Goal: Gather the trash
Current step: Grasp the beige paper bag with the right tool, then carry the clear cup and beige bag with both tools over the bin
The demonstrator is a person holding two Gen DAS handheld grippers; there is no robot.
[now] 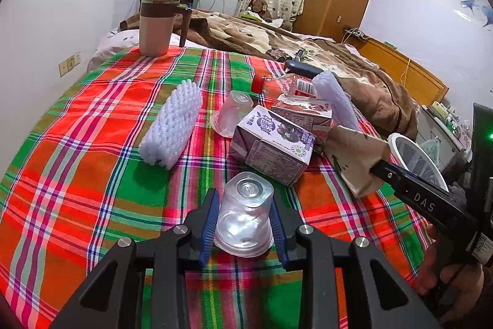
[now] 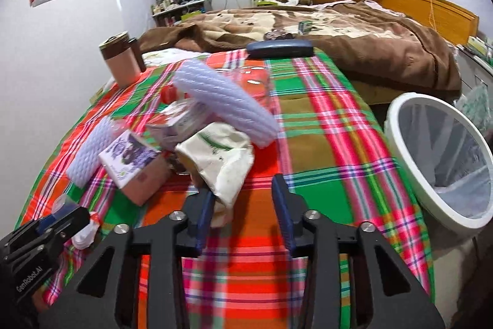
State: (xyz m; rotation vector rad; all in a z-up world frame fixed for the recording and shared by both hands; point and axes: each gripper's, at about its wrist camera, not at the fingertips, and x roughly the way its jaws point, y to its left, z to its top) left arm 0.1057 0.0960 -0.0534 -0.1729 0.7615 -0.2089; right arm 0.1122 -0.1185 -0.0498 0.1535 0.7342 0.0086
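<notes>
- Left tongs [image 1: 243, 224]: clamped on an upturned clear plastic cup [image 1: 245, 213], near edge of plaid cloth [image 1: 92, 174].
- Right tongs [image 2: 243, 202]: apart, one pad touching a crumpled paper wrapper [image 2: 222, 162].
- Purple carton [image 1: 272, 144]: mid-cloth.
- White bin [image 2: 443, 159]: beside the table, right.

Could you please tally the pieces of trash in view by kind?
Cups: 2
Foam sleeves: 2
Cartons: 2
Bottle: 1
Paper bag: 1
Total: 8
</notes>
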